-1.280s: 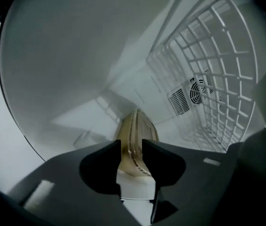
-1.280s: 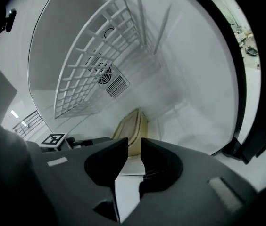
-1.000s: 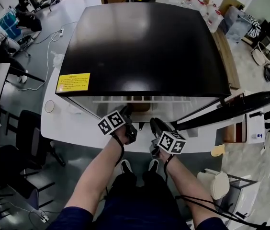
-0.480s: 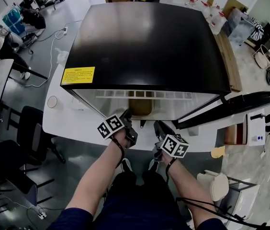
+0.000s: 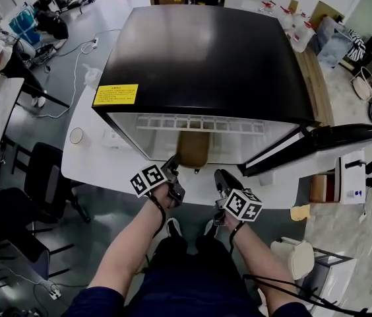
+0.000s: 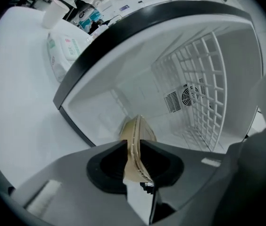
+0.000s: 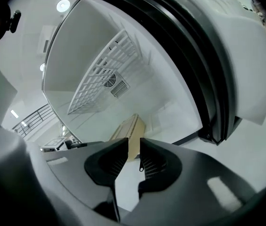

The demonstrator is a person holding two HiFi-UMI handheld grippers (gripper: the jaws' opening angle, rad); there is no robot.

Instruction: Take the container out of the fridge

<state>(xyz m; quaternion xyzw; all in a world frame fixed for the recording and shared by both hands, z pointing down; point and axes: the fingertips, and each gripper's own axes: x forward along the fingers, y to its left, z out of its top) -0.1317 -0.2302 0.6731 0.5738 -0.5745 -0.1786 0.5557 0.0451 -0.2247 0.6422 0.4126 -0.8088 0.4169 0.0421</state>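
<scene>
compared with the earlier head view, the tan container (image 5: 192, 149) lies farther forward. then only its near end showed at the mouth of the fridge (image 5: 206, 51); now most of its length shows on the cavity floor, with the near end at the front lip. both grippers sit a little nearer the person's body. the black fridge stands on a white table (image 5: 97, 170), with its door (image 5: 318, 142) swung open to the right.

left gripper (image 6: 133, 144): the jaws have just been closing and stand narrow, clamped on the container's near rim, which fills the gap between the pads.

right gripper (image 7: 132, 145): the jaws stand a narrow slit apart, with bare table showing through the slit. the container's near end lies just past the tips, not between the pads.

a white wire shelf (image 6: 208, 88) crosses the cavity above the container, and a round fan grille (image 6: 189, 95) sits in the back wall. a white cup (image 5: 76, 135) and a soft packet (image 6: 62, 51) lie on the table left of the fridge. a yellow label (image 5: 115, 94) marks the fridge top near its front left corner.
</scene>
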